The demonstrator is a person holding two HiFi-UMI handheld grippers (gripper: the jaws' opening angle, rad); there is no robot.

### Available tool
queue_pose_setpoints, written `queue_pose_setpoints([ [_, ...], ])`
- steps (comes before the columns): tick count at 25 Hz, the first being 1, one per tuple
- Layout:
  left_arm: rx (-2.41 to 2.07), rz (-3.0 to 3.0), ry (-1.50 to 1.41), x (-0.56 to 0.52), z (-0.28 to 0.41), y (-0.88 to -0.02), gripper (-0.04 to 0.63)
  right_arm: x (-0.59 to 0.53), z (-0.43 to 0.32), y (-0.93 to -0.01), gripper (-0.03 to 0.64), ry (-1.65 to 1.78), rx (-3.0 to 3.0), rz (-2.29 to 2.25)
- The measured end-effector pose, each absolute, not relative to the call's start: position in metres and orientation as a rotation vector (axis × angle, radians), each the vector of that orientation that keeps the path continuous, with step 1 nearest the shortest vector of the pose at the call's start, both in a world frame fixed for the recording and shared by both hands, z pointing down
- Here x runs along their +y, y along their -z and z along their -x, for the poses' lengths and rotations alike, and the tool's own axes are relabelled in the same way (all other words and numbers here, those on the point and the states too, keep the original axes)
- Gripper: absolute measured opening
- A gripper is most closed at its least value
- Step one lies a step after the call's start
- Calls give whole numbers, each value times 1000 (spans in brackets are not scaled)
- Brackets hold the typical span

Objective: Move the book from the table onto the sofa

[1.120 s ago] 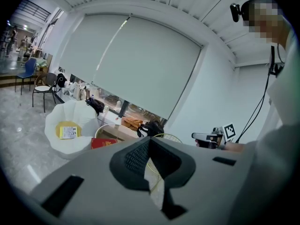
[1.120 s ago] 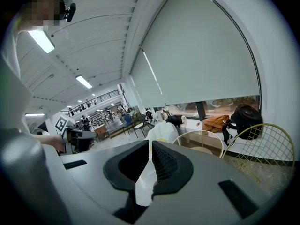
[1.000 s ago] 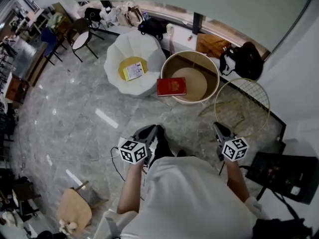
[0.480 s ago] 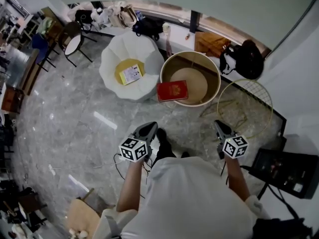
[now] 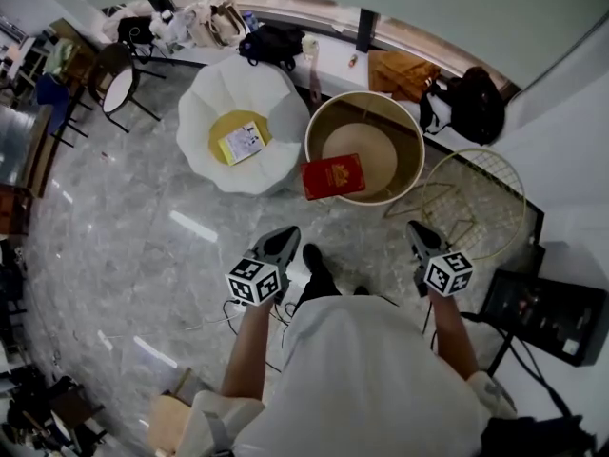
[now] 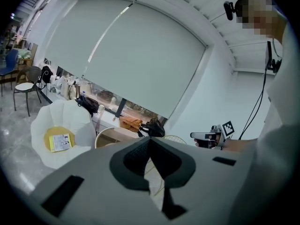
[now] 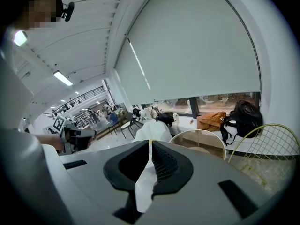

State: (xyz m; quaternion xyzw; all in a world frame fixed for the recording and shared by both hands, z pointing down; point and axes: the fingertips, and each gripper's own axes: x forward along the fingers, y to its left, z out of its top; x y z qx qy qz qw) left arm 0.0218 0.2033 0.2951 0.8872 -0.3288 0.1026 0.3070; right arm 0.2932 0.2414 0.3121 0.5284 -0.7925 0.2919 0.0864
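Book [image 5: 333,177] on round table [image 5: 413,163] rim beside white sofa [image 5: 204,103]; left gripper [image 5: 287,235] and right gripper [image 5: 415,228] pressed together

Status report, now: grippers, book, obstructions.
Both shut, empty: left gripper, right gripper, short of table. Untouched red book lies across its near rim. On sofa: booklet atop yellow cushion.

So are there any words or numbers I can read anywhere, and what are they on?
None can be read.
Red book: gold print on the cover, too small to read.
Leaflet on the yellow cushion: dark print, too blurred to read.
Cubes: only black-and-white square patterns, no words.
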Motion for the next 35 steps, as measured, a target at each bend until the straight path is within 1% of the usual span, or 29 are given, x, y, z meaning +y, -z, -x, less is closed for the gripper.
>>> queue_pose_setpoints([
  [10, -745, -2354, -290, 139, 14, -316, 2, 181, -231, -322, 43, -856, -2330, -1600],
  [14, -711, -2359, -282, 120, 21, -320, 2, 166, -220, -326, 44, -866, -2294, -1629],
  [24, -690, -2319, -311, 107, 36, -339, 2, 150, -212, -342, 44, -887, -2220, -1625],
  [29, -685, -2297, -324, 102, 28, -350, 2, 134, -223, -350, 44, -844, -2195, -1612],
  [35, -718, -2257, -333, 87, 10, -367, 2, 112, -241, -372, 44, -878, -2199, -1547],
])
